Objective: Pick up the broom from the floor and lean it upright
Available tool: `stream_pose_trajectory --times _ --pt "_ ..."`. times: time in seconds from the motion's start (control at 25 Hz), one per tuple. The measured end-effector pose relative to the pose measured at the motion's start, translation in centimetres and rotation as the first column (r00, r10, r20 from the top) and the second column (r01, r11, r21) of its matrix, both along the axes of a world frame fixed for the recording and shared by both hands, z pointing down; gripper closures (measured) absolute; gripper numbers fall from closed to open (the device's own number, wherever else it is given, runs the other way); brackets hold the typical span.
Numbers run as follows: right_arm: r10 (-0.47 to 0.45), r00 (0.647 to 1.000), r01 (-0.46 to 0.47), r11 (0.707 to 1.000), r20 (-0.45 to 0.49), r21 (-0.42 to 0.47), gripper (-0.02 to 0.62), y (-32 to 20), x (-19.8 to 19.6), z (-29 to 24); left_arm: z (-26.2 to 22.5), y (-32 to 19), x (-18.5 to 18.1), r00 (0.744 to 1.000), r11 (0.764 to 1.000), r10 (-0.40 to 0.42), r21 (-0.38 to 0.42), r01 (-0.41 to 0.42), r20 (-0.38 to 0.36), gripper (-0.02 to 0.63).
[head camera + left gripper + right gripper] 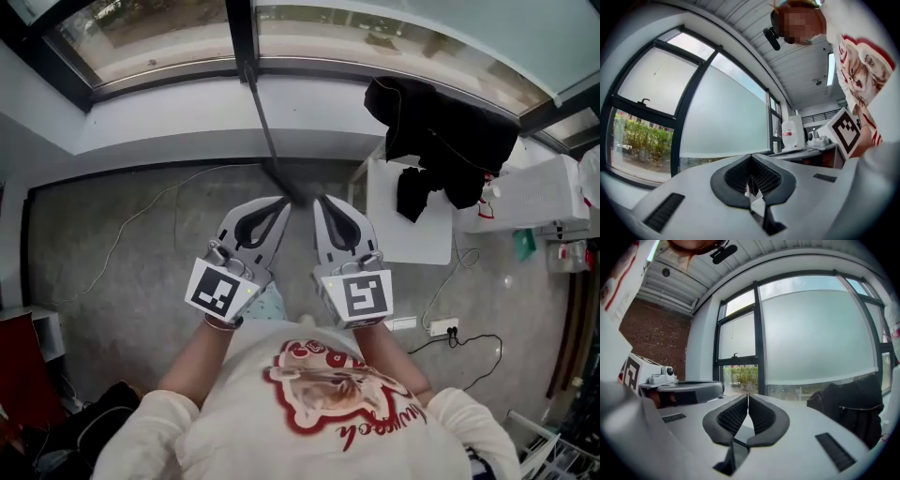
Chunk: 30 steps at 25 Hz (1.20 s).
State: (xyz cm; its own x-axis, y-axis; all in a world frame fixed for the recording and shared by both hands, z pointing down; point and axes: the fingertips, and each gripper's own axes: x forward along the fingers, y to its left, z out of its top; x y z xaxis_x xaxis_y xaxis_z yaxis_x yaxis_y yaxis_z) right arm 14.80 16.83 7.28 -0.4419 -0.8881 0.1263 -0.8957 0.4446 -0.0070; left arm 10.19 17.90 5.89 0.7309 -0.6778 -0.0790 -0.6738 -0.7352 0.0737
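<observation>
In the head view a thin dark broom handle [270,145] slants from the window frame down to the floor, and its blurred lower end lies between my two gripper tips. My left gripper [281,202] and right gripper [321,201] are held side by side in front of my chest, tips nearly meeting. Neither touches the handle as far as I can tell. In the left gripper view the left gripper [751,156] has its jaws together with nothing in them. The right gripper [748,395] is likewise shut and empty in its own view. Neither gripper view shows the broom.
A white table [412,234] with a black garment [441,141] draped over it stands right of the broom. A power strip [441,327] and cables lie on the concrete floor. A white sill [169,112] runs under the window. A dark bag [103,422] sits at the lower left.
</observation>
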Motion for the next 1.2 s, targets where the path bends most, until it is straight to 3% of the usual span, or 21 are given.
stream_pose_trajectory --times 0.16,0.36,0.52,0.72,0.92,1.08,1.2 --pt "0.0 0.999 0.002 1.0 0.055 -0.03 0.566 6.3 3.8 0.2 -1.2 6.3 2.5 0.998 0.999 -0.046 0.012 0.046 0.033 0.589" --pt "-0.043 0.991 0.042 0.999 0.125 0.013 0.566 11.8 4.3 -1.4 -2.7 14.5 3.9 0.998 1.0 -0.018 0.003 0.018 0.062 0.589" --pt "-0.046 0.992 0.042 0.998 0.115 0.041 0.566 14.4 4.8 -2.8 -2.7 17.4 3.7 0.998 0.999 -0.015 -0.031 0.017 0.062 0.59" --pt "-0.013 0.995 0.013 1.0 0.095 0.002 0.566 18.2 4.4 -2.2 -5.0 20.0 3.5 1.0 1.0 0.014 0.017 -0.014 0.0 0.589" --pt "0.006 0.998 -0.005 1.0 0.062 -0.015 0.566 22.8 0.1 -1.2 -5.7 24.8 -0.9 0.999 0.998 0.039 0.054 -0.038 -0.018 0.59" --pt "0.029 0.993 -0.025 0.999 0.111 -0.031 0.566 27.6 -5.0 -0.9 -4.6 30.2 -6.6 0.999 0.997 0.046 0.058 -0.047 0.022 0.589" --pt "0.059 0.991 -0.061 0.998 0.123 0.005 0.566 32.0 -8.7 -1.8 -3.1 34.1 -10.8 0.998 0.997 0.065 0.03 -0.065 0.021 0.589"
